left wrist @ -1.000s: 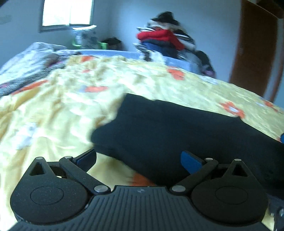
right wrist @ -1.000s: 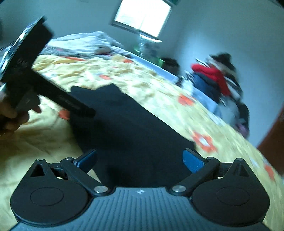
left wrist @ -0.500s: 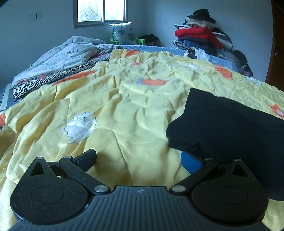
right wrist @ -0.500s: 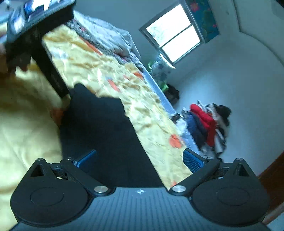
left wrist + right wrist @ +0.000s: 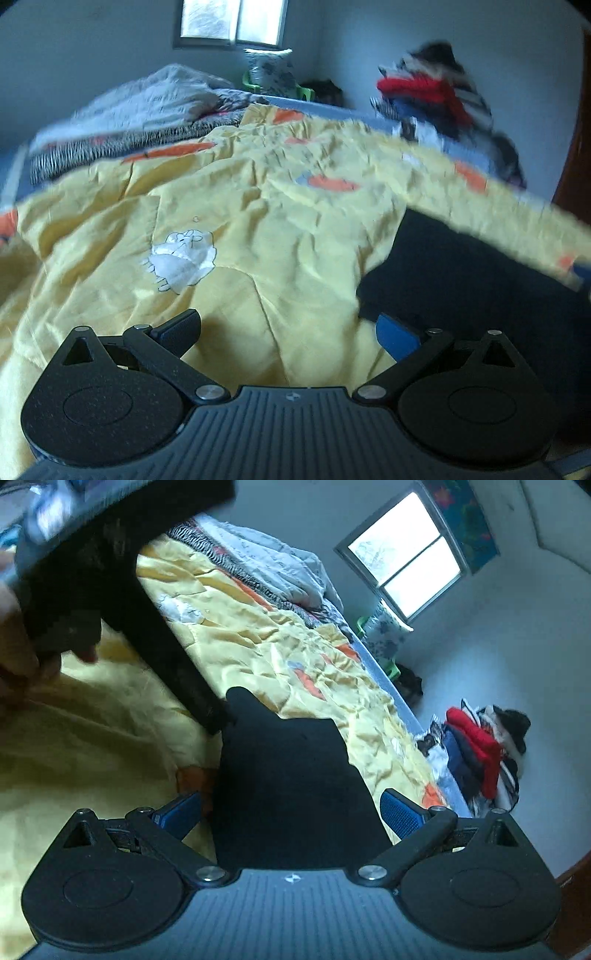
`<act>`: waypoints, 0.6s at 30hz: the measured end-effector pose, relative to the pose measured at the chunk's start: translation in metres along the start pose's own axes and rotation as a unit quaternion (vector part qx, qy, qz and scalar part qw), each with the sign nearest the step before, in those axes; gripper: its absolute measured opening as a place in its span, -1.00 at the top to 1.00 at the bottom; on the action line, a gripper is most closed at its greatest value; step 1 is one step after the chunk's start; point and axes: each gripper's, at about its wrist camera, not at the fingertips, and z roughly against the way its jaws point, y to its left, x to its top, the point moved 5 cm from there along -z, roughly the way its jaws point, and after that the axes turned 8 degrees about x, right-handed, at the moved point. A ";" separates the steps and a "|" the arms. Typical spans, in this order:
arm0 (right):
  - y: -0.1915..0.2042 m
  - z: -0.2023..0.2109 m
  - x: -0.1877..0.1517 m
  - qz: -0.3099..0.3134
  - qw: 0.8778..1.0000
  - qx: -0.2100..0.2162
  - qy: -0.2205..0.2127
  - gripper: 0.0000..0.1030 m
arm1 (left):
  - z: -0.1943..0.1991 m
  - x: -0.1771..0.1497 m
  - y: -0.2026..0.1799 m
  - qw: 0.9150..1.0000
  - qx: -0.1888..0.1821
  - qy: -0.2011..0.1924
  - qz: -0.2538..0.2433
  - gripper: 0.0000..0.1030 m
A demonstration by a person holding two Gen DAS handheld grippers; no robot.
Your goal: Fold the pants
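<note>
1. Hovering low over a yellow bedspread [image 5: 280,236] with orange patches and a white sheep print [image 5: 183,258]: left gripper [image 5: 290,332], blue-padded fingers spread wide, nothing between them.
2. Lying flat on that bedspread, to the right of the left gripper and just past its right fingertip: dark pants [image 5: 480,288], laid out as a broad near-black slab; folds and seams too dark to make out.
3. Crossing over the far edge of the pants in the left wrist view: a blurred ridge of the yellow cover.
4. Seen from the right wrist: right gripper [image 5: 291,812], likewise spread wide and empty, pointed along the pants [image 5: 291,786], which run forward from between its fingers to a notched far end.
5. Reaching down from upper left in the right wrist view: the other gripper's black body [image 5: 155,627], its tip at or just beside the far left corner of the pants; contact cannot be told through the blur.
6. Gripping that tool at the left edge: a person's hand [image 5: 14,653], blurred.
7. Beyond the bed: grey quilt over a zebra-striped blanket [image 5: 122,142], a bright window [image 5: 406,554], a heap of clothes [image 5: 480,753] with a red garment against the wall.
</note>
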 end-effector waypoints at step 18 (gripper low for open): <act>0.019 -0.059 0.025 0.064 0.998 0.015 0.011 0.65 | -0.033 0.017 -0.006 0.912 -0.289 0.183 0.225 -0.98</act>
